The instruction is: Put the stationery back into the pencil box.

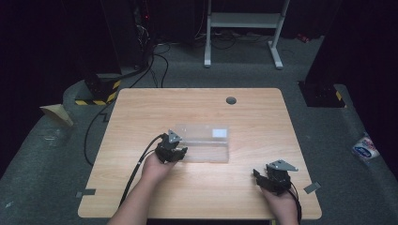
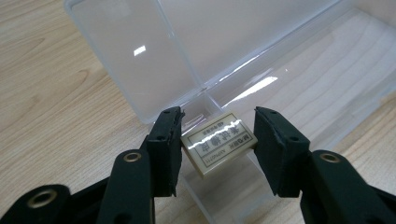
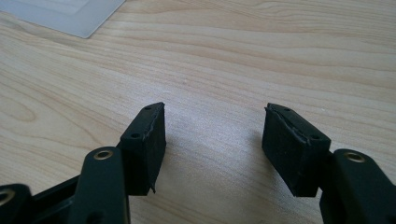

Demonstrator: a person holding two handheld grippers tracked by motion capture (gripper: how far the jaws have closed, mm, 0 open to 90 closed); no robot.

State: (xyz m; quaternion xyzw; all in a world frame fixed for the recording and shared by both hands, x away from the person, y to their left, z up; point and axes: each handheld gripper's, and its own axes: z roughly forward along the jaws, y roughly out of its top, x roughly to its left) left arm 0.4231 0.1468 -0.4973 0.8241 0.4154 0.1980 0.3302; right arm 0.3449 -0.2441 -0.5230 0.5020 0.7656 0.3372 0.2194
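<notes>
A wooden table (image 1: 197, 187) seen from above, with a person's forearms coming in from the near edge, each hand holding a black two-jaw gripper.

The left gripper (image 1: 172, 151) is at the middle of the table, at the near left corner of a clear plastic box (image 1: 206, 143) that lies open with its lid folded back. In the left gripper view, the jaws rise from the bottom edge with a small cream-coloured rectangular block (image 2: 219, 142) between them. The block has a printed label with a thin border on its top face; the lettering is too small to read. It sits tilted, one corner pointing toward the camera, over the near wall of the clear plastic box (image 2: 289, 74). The left jaw's pad touches the block's left side, and the right jaw's pad meets its right end, so the gripper is closed on the block across its width. Beyond it lie the box's transparent floor and the raised lid, with the wood grain showing through.

The right gripper (image 1: 271, 179) rests near the table's near right corner, well apart from the box. In the right gripper view (image 3: 212, 140) its jaws stand apart, with bare wood between them and a corner of the clear box (image 3: 70, 14) at upper left.
</notes>
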